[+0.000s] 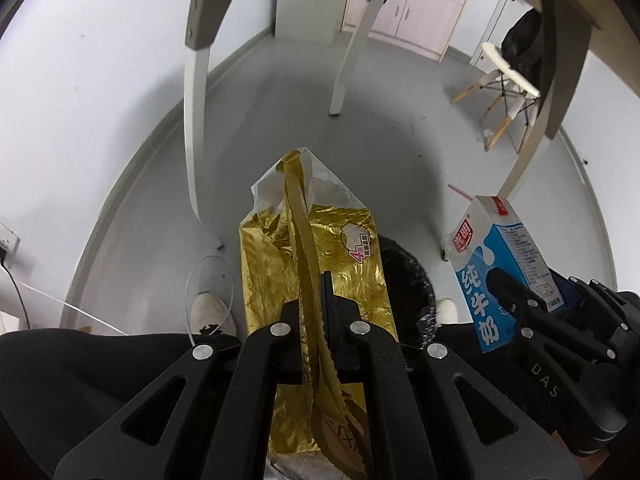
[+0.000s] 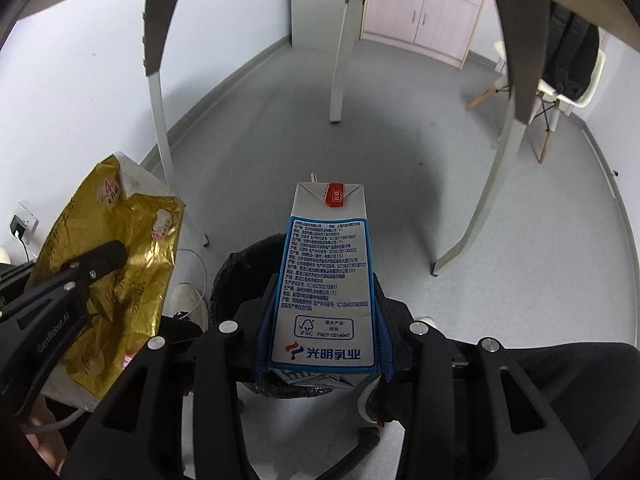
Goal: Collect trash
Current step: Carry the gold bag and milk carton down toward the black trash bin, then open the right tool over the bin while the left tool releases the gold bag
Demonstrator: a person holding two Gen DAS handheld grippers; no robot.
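bg: table legs [image 2: 160,120] | pink cabinet [image 2: 424,4] | chair w/ wood legs [image 1: 504,80] | wall socket [image 2: 20,226] | grey floor [image 2: 280,140]

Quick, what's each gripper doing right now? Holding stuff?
Left gripper: shut, pinching the gold snack bag.
Right gripper: jaws clamped on the milk carton, above the black-lined trash bin.
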